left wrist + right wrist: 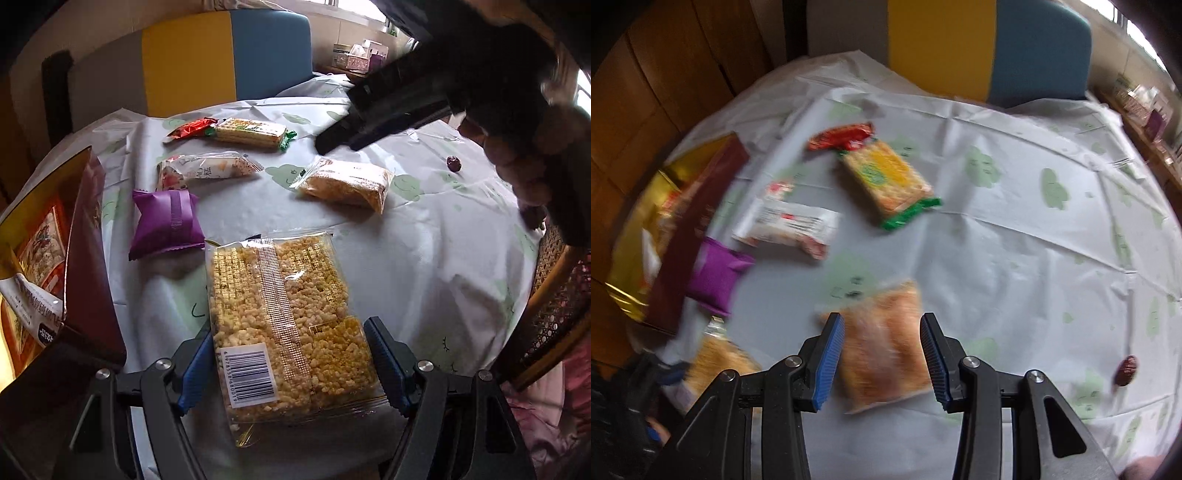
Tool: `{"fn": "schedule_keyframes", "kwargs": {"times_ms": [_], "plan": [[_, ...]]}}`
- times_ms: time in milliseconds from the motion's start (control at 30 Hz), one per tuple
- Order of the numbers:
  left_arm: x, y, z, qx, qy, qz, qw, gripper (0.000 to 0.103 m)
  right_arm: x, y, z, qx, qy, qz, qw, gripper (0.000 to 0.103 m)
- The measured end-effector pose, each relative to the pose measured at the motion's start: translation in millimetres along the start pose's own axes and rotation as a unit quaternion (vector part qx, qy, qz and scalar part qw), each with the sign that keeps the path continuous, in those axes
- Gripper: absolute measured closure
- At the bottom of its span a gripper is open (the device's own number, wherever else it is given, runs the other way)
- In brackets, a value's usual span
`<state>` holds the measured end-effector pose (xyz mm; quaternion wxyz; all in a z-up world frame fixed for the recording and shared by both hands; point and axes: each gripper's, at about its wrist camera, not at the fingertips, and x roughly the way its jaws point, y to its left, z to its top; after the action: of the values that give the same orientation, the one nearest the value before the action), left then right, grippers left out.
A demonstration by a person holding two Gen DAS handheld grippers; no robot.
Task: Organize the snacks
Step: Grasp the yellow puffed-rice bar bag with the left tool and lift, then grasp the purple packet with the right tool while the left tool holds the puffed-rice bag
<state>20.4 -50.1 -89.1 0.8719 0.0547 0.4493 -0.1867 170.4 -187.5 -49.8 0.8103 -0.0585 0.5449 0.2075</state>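
Snacks in wrappers are spread over a desk (pixel 424 258) covered with a pale cloth printed with green shapes. A large clear pack of yellow puffed-rice cake (pixel 288 325) with a barcode label lies flat between the blue pads of the left tongs (pixel 291 369), whose jaws are held wide apart on either side of it; whether the pads press on it cannot be told. A small clear packet of orange-brown cake (pixel 882 347) is seen, blurred, on the cloth between the jaws of the right tongs (pixel 882 362), which stand apart with a gap visible on each side of the packet. Ahead and to the left of the left tongs a purple pillow-shaped pouch (pixel 166 221) is found, then a white wrapped bar (pixel 207 168), a green-ended cracker pack (pixel 251 133) and a red wrapper (pixel 190 127). At the far left an open maroon and gold box (pixel 88 266) is seen. A dark red date (pixel 453 163) lies far right.
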Motion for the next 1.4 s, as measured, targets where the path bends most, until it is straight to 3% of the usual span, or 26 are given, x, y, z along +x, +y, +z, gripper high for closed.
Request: {"fn": "schedule_keyframes", "kwargs": {"times_ms": [167, 200, 267, 367, 567, 600, 833, 967, 1233, 1400], "plan": [[-1, -1, -1, 0.005, -0.004, -0.001, 1.0000, 0.026, 6, 42, 16, 0.002, 0.035, 0.130, 0.991, 0.059], [-2, 0, -2, 0.004, -0.004, -0.002, 1.0000, 0.026, 10, 53, 20, 0.000, 0.041, 0.150, 0.988, 0.054], [-3, 1, -3, 0.003, -0.005, -0.004, 1.0000, 0.026, 20, 71, 25, -0.001, 0.055, 0.173, 0.983, 0.039], [-4, 1, -4, 0.003, -0.007, -0.006, 0.9999, 0.026, 37, 97, 33, -0.009, 0.076, 0.186, 0.980, 0.036], [-4, 3, -4, 0.001, -0.010, -0.009, 0.9999, 0.026, 71, 119, 42, -0.013, 0.092, 0.137, 0.986, 0.040], [-5, 2, -4, 0.003, -0.012, -0.008, 0.9999, 0.026, 74, 120, 42, -0.012, 0.087, 0.127, 0.988, 0.066], [-6, 2, -3, 0.002, -0.014, -0.006, 0.9999, 0.026, 51, 102, 34, -0.030, 0.051, 0.086, 0.995, 0.064], [-7, 0, -4, 0.003, -0.014, 0.000, 0.9999, 0.026, 30, 62, 29, -0.009, 0.029, 0.053, 0.998, 0.064], [-6, -3, -3, 0.006, -0.010, 0.008, 0.9999, 0.026, 24, -17, 24, 0.059, -0.002, -0.056, 0.997, 0.064], [-7, -3, -1, 0.011, -0.004, 0.013, 0.9998, 0.027, 36, -32, 18, 0.072, 0.004, -0.063, 0.995, 0.064]]}}
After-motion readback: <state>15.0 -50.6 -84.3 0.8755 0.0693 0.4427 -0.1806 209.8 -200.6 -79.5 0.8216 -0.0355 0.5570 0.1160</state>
